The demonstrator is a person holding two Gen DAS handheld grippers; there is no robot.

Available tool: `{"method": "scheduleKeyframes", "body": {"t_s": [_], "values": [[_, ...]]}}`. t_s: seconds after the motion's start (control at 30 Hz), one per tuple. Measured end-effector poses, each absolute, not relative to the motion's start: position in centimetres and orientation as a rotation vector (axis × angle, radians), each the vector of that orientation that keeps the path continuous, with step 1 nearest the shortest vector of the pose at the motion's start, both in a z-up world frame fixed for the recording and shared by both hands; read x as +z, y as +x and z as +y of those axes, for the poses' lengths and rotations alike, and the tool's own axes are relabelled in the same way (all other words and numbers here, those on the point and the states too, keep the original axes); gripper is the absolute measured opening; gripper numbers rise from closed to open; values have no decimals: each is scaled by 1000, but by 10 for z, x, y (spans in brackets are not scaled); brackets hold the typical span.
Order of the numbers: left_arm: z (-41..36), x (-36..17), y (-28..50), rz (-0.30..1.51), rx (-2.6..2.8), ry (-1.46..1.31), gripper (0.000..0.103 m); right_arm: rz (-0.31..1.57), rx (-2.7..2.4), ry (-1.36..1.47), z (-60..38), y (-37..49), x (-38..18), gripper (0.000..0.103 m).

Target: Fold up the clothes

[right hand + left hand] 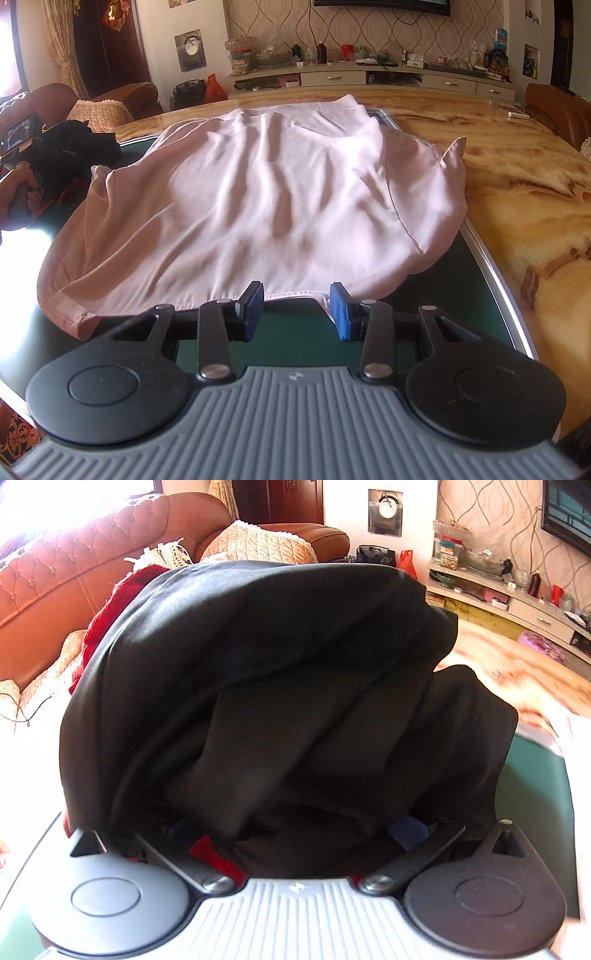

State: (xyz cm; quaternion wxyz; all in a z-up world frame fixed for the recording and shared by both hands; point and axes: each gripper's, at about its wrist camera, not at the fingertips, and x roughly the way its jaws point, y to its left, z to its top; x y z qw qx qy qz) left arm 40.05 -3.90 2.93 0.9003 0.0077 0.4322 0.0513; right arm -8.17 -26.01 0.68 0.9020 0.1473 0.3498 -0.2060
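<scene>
The work surface is a marble-patterned table [517, 192] carrying a dark green mat [295, 332] with a pale metal edge. Spread across the mat lies a pink garment [258, 199], mostly flat but rippled, its near hem running along the mat's front area and one sleeve bunched at the right edge. At the left end of the mat, a black garment [258, 701] sits in a loose heap; in the left wrist view it fills the frame and drapes over the finger area, with red fabric [107, 624] behind it on the sofa side. The left gripper [55, 158] stands at full spread; its pads are hidden under the black cloth, and nothing shows them pressing on it. The right gripper [297, 314] is partly open, its blue pads [341, 314] flanking the pink hem, which passes between them without visible pressure. Judged step: start of the fold on the pink garment, black item set aside. The next move calls for closing on the hem, with the left gripper brought to the same edge, then lifting evenly.
</scene>
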Motion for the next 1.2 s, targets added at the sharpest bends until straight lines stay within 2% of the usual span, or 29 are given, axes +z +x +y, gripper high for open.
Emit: {"method": "scheduleKeyframes", "body": {"t_s": [0.27,0.4,0.57,0.8,1.03,1.2], "values": [[-30,21,444,916,72,5,103,746,-450,328,-264,-87,0,46],[-21,22,428,924,25,-5,99,743,-449,341,-266,-89,1,46],[-6,38,364,913,-103,-32,98,732,-450,345,-269,-93,7,46],[2,58,220,935,-310,-5,98,719,-524,361,-298,-112,21,46],[-9,53,116,1087,-417,-83,99,733,-496,703,-356,-117,12,46],[-32,39,76,1190,-433,-106,98,779,-501,885,-370,-102,-2,46]]}}
